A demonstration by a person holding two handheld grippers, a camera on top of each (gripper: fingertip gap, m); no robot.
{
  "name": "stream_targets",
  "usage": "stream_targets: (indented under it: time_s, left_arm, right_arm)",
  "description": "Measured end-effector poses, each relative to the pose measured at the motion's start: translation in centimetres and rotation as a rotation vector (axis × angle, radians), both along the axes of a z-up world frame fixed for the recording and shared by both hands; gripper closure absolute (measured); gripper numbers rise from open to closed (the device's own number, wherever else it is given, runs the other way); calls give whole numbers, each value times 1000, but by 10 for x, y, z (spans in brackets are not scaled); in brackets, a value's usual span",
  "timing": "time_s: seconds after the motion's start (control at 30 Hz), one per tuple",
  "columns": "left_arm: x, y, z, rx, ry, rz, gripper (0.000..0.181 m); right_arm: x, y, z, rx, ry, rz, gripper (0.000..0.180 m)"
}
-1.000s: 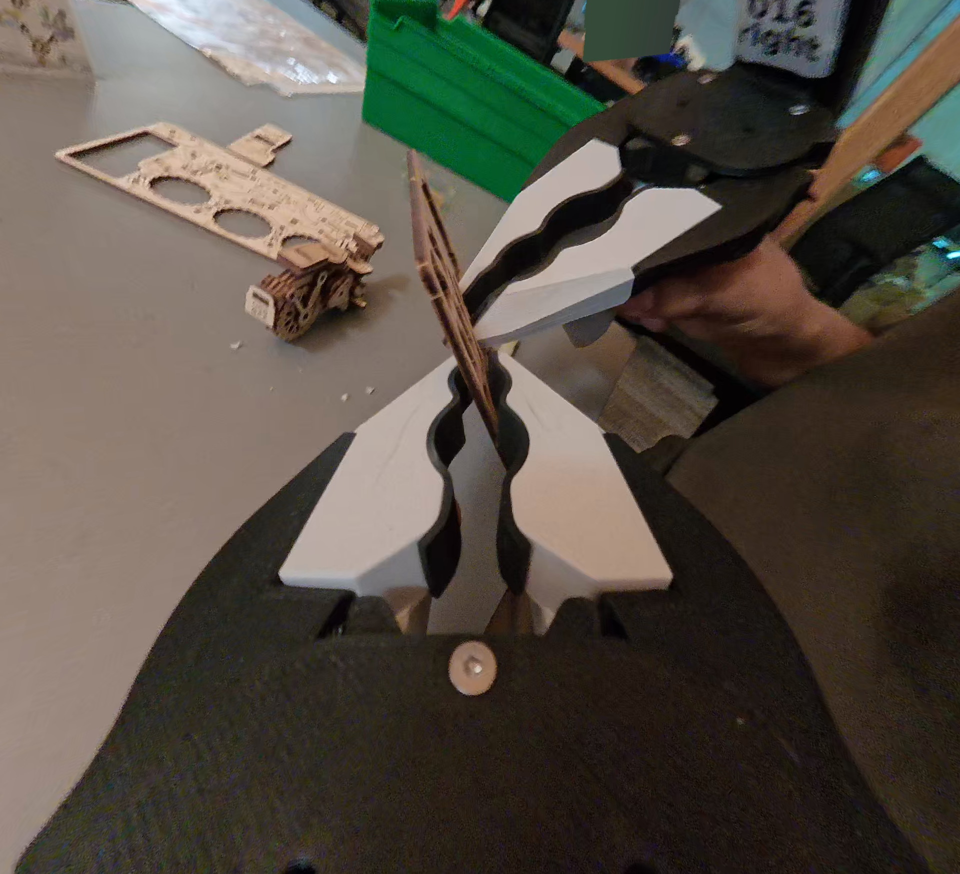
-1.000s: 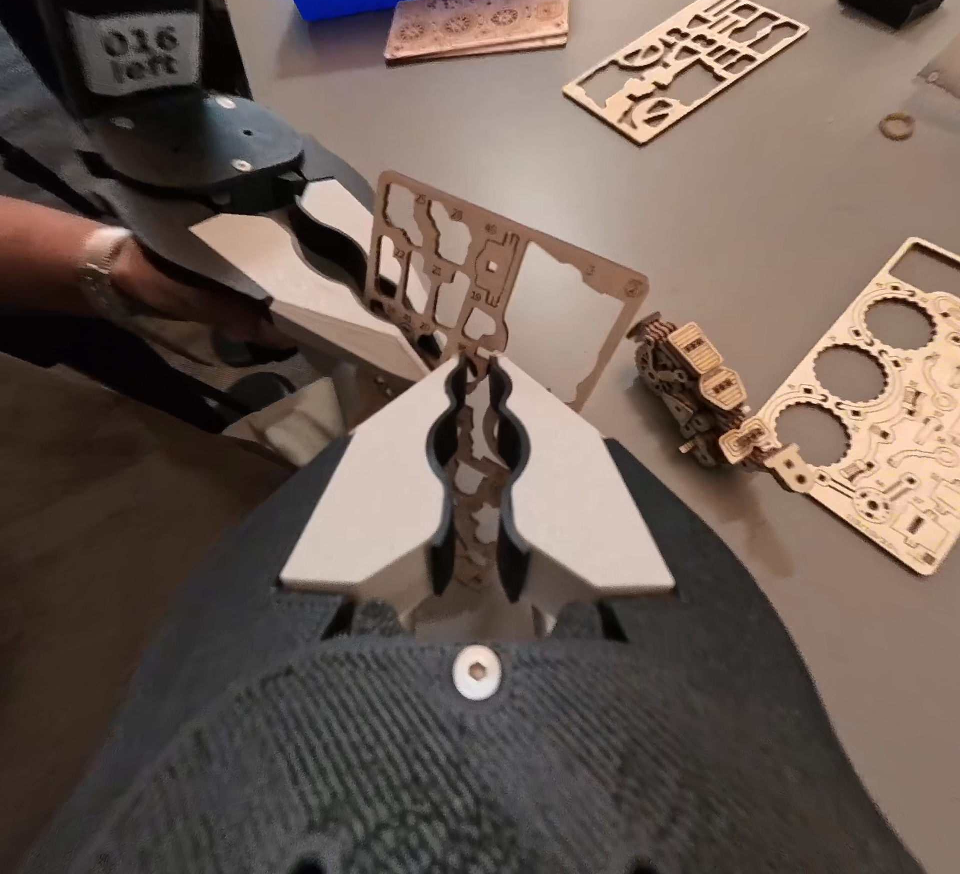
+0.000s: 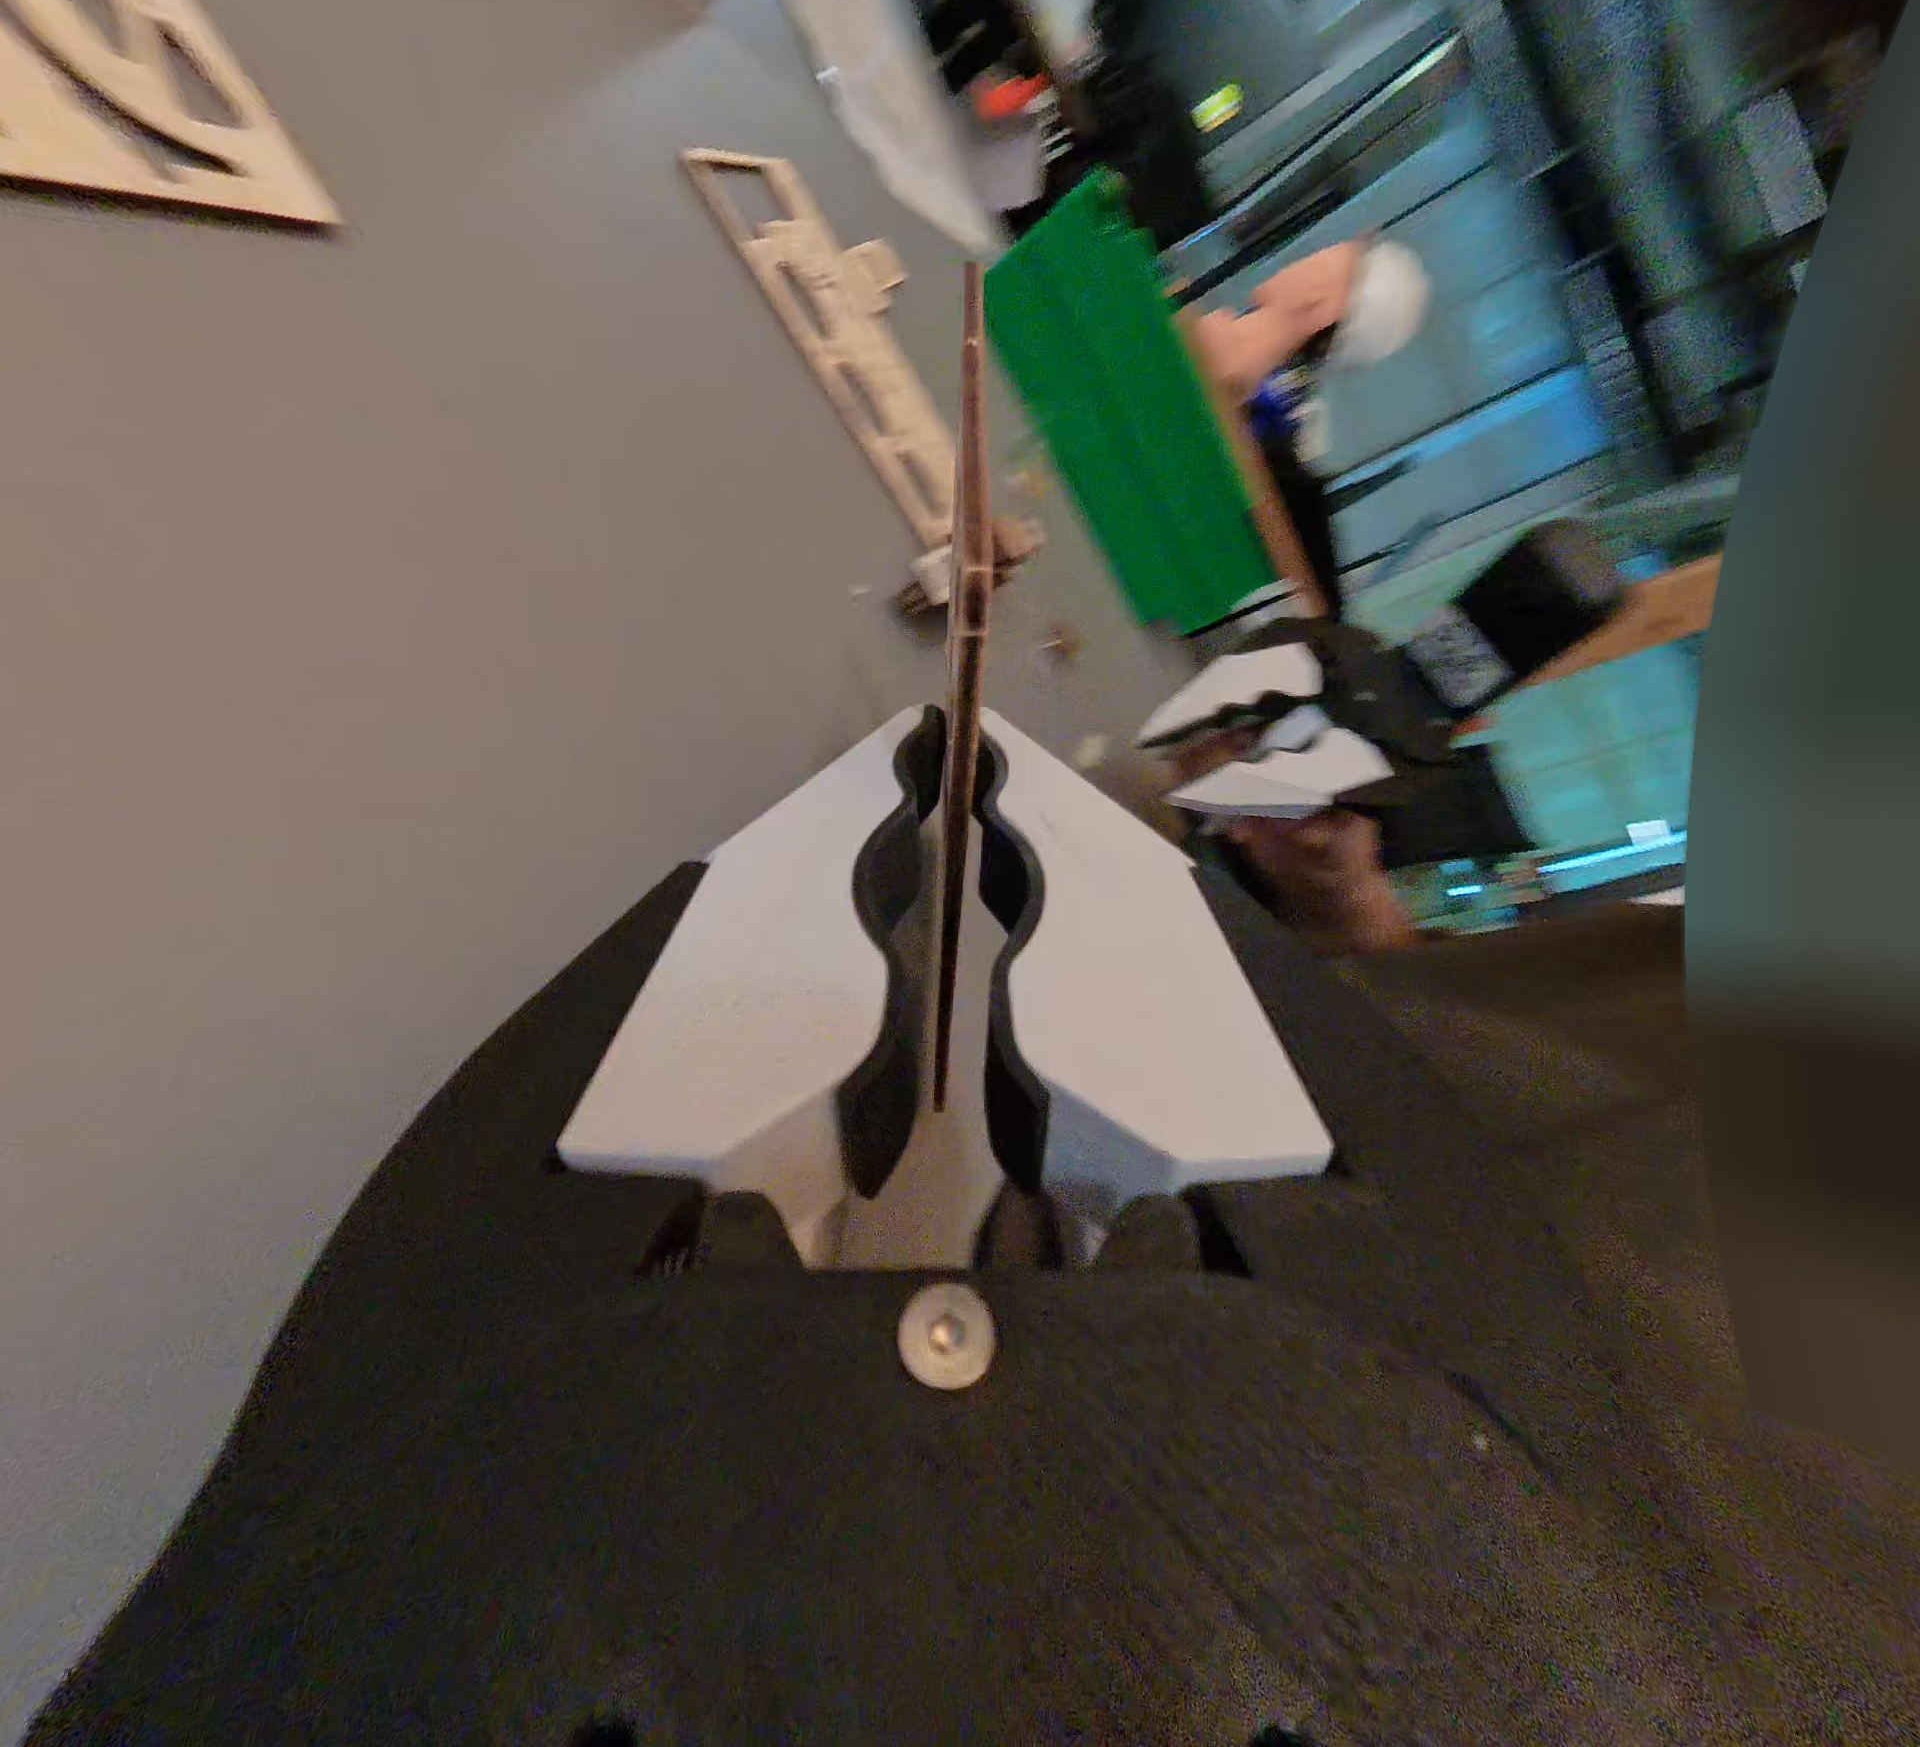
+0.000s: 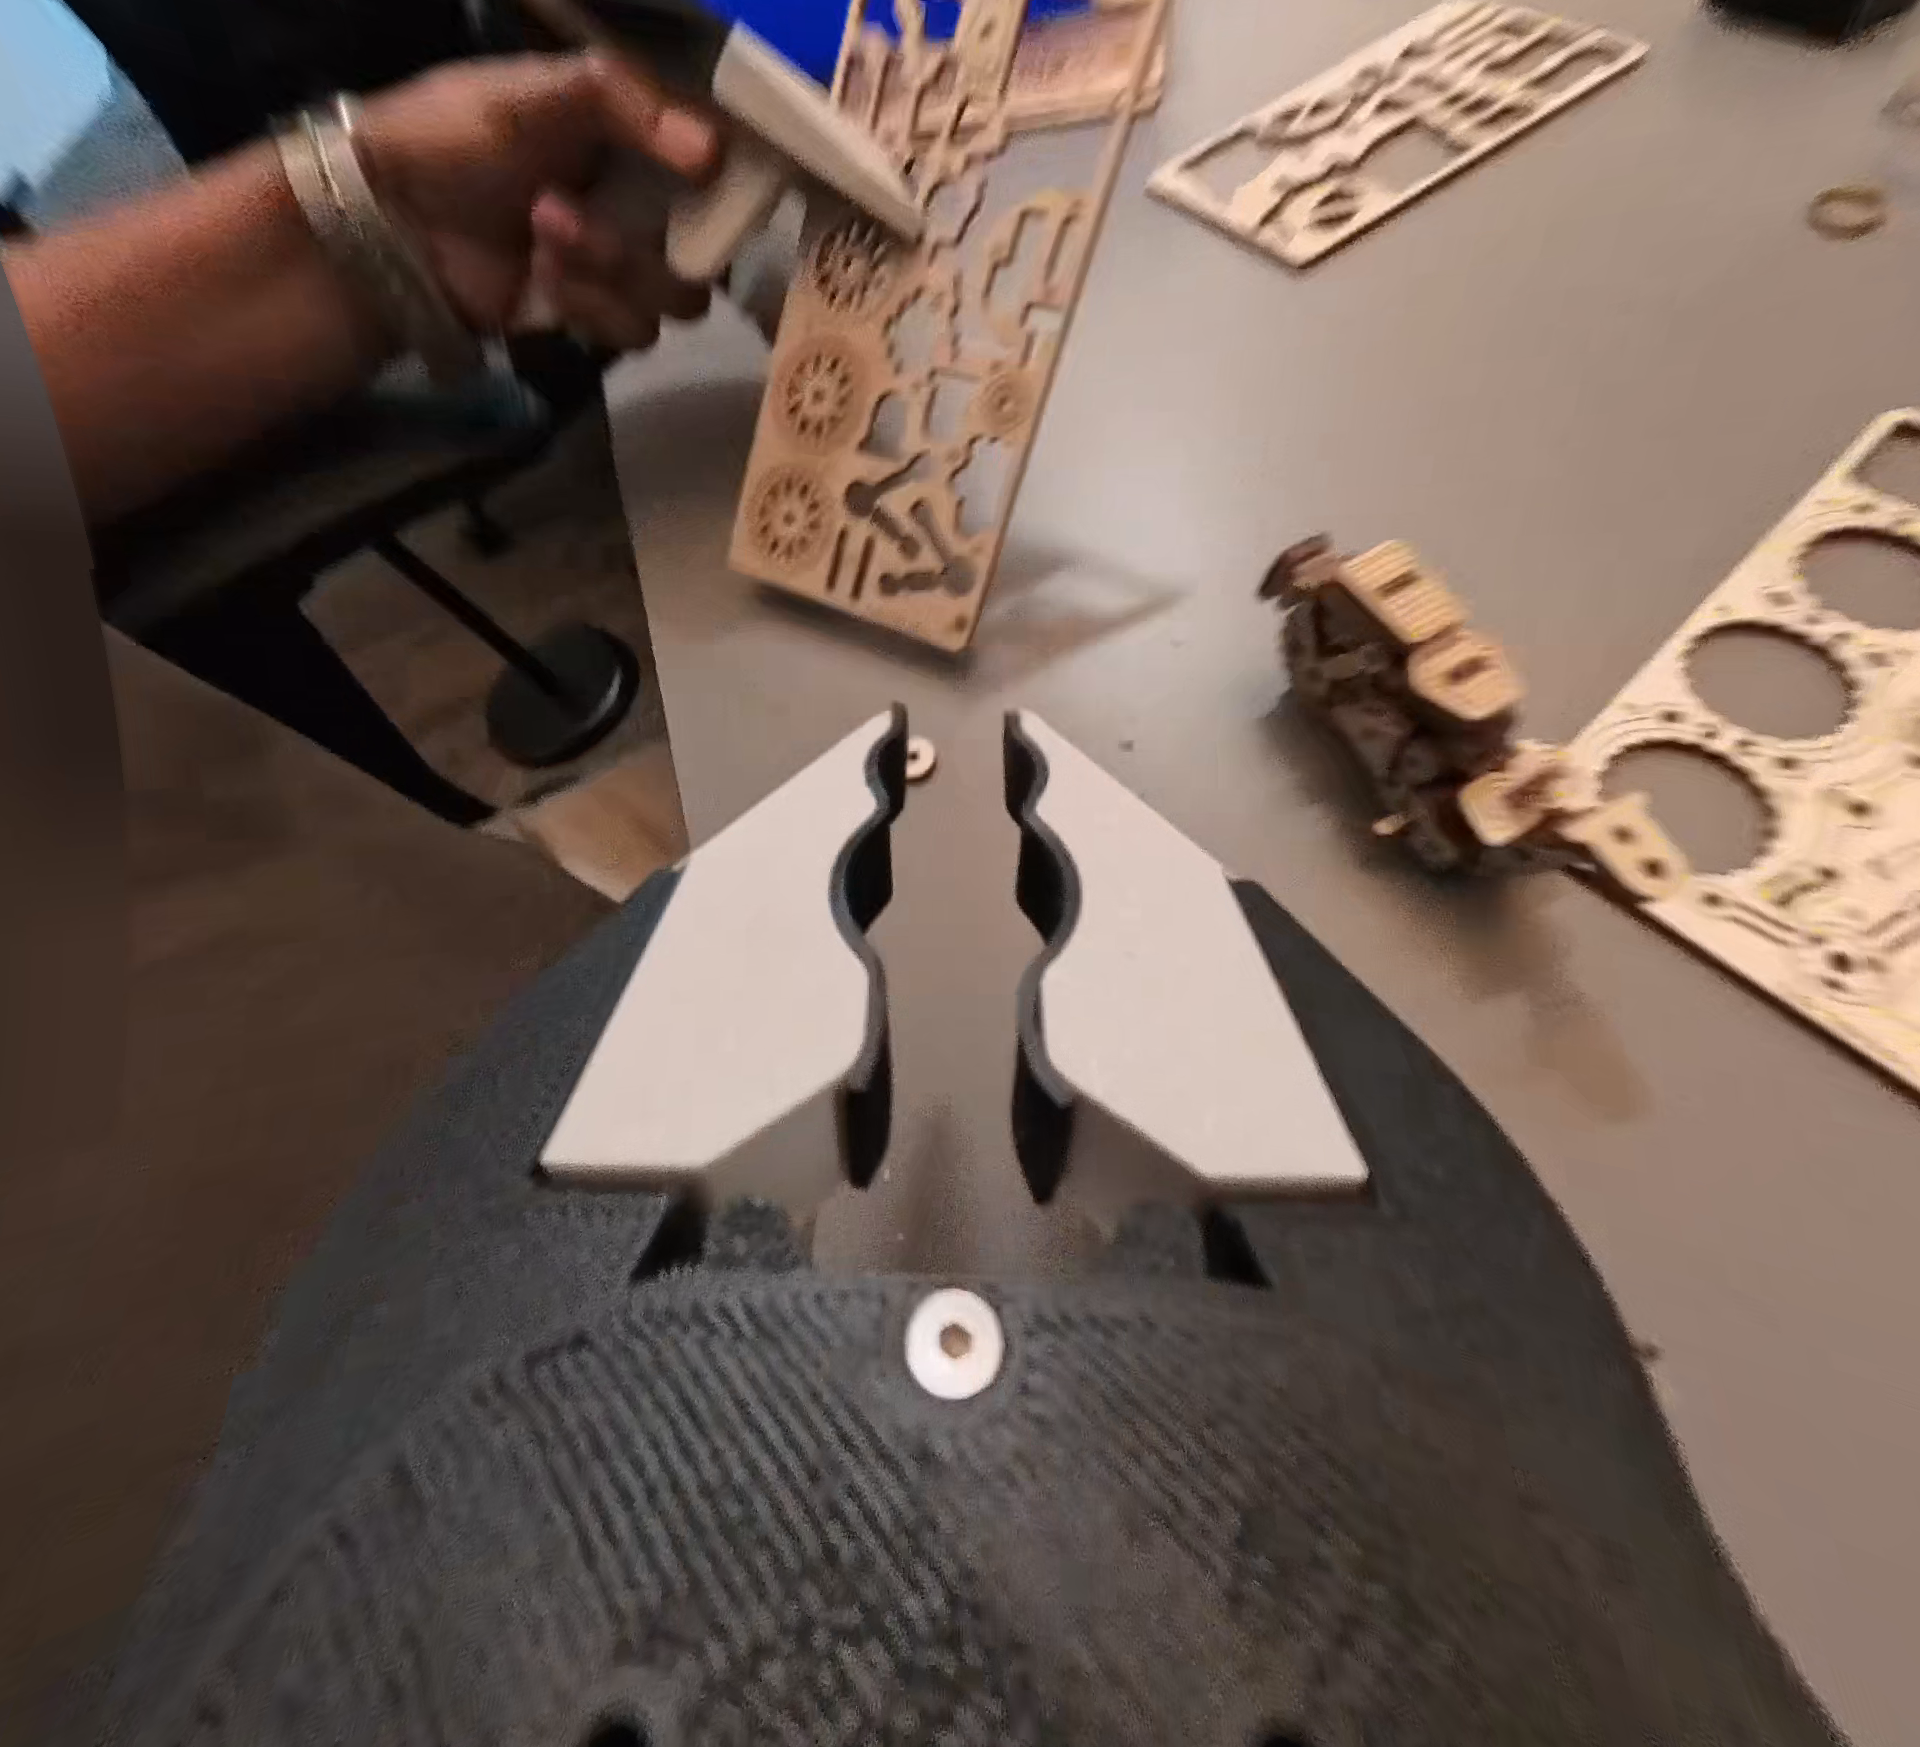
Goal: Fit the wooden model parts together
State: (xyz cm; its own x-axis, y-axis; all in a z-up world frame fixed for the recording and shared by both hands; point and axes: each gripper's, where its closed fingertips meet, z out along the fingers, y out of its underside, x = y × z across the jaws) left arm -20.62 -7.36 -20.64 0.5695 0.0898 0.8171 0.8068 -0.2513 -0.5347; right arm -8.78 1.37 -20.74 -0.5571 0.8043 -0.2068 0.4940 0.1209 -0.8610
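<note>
A thin laser-cut wooden parts sheet (image 4: 914,315) — pierced with gear wheels and cut-outs — is gripped edge-on by the left gripper (image 3: 961,741) above the grey table (image 4: 1351,450). The right gripper (image 4: 951,731) is held parted and empty; further right, a part-built wooden model (image 4: 1392,700) is seen lying.

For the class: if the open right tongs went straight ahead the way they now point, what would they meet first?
Probably the small wooden ring lying on the grey table, just beyond the tips of the right tongs; farther along stands the wooden parts sheet. Depth is uncertain.
</note>
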Motion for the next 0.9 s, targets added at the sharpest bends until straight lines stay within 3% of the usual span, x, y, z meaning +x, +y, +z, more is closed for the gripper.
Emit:
stream_targets:
  time_s: [0.17,0.27,0.47,0.6,0.77,0.9]
  left_arm:
    - [-8,-2,-22,-168,145,22,173]
    - [-13,-7,-47,-334,271,21,157]
    - [-23,-13,-58,-471,483,55,122]
    - [-34,-15,-49,-465,530,127,95]
    - [-38,-10,-12,-318,600,218,88]
    - [-24,-1,-7,-282,639,167,85]
  right_arm:
    - [1,-33,-51,213,-67,122,161]
    - [-6,-40,-64,311,-73,137,162]
    - [-10,-39,-65,274,-94,112,169]
    - [-12,-36,-37,90,-32,79,169]
    - [-13,-23,3,-228,28,35,170]
    - [-11,-13,24,-472,27,23,170]
